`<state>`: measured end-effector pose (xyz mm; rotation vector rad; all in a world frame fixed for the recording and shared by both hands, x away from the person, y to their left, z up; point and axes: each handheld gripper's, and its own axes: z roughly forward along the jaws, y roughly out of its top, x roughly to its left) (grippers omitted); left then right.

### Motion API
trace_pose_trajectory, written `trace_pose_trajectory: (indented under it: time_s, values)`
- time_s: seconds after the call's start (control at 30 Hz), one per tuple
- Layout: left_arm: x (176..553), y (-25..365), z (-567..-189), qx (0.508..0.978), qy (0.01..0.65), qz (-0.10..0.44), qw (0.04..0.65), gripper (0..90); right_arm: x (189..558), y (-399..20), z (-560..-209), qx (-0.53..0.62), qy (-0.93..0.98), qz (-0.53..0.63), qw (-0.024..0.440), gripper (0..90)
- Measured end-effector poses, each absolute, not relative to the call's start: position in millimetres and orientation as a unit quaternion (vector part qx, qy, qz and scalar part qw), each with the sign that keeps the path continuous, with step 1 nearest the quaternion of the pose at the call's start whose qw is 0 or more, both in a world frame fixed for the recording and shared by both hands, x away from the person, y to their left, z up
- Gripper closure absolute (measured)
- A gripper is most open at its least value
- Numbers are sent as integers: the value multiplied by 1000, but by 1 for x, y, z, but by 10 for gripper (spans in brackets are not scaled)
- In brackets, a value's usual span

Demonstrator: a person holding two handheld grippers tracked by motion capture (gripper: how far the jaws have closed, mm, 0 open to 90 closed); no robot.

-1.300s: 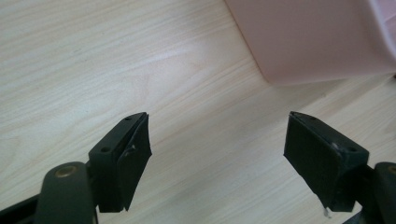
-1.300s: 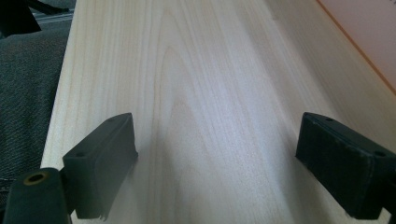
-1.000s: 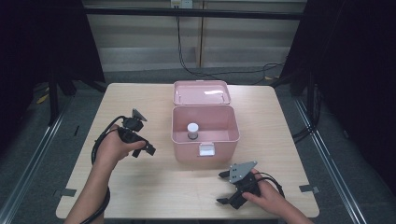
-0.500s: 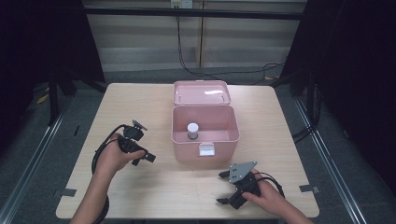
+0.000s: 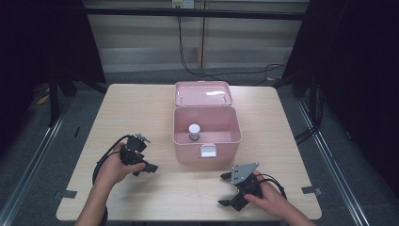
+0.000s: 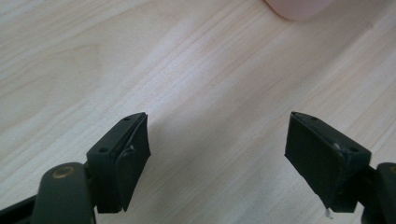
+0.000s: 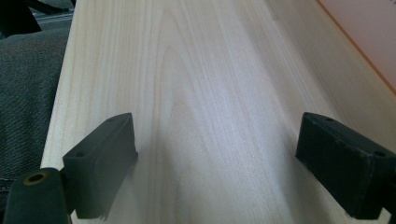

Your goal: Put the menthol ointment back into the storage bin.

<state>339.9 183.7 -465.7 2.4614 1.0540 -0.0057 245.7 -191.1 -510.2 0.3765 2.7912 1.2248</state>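
Plainly, both tongs are spread and nothing is pinched by either. The left tongs (image 5: 149, 168) are held low over the counter (image 5: 127, 108), and bare wood is seen between their jaws in the left gripper view (image 6: 217, 154). A pink corner of the box (image 6: 299, 7) lies ahead of them, well apart. The right tongs (image 5: 225, 189) are rested near the counter's near edge; in the right gripper view (image 7: 217, 163) only wood grain is framed between the jaws, with the box (image 7: 369, 32) wall off to their right.

The work in hand is judged to be the box (image 5: 207, 134) and its contents. It stands open between the two tongs and beyond them, its lid (image 5: 203, 93) laid back flat on the far side. A small bottle (image 5: 194, 132) with a white cap is stood upright inside, toward the left of the floor, apart from the walls.

The bottle is judged light, rigid and rather smooth, so it could slip or tip if nudged sideways. It would best be taken across the body just under the cap, from straight above, since the walls leave little room for a slanted approach. The box looks like stiff, light plastic that may slide on the wood if pushed; its lid would best be taken at the free edge.
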Motion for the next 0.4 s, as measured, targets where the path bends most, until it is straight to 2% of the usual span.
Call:
trace_pose_trajectory:
  time_s: [0.4]
  values:
    - [333, 184, -476, 905, 367, 4, 216, 207, 246, -191, -510, 122, 908, 399, 35, 112]
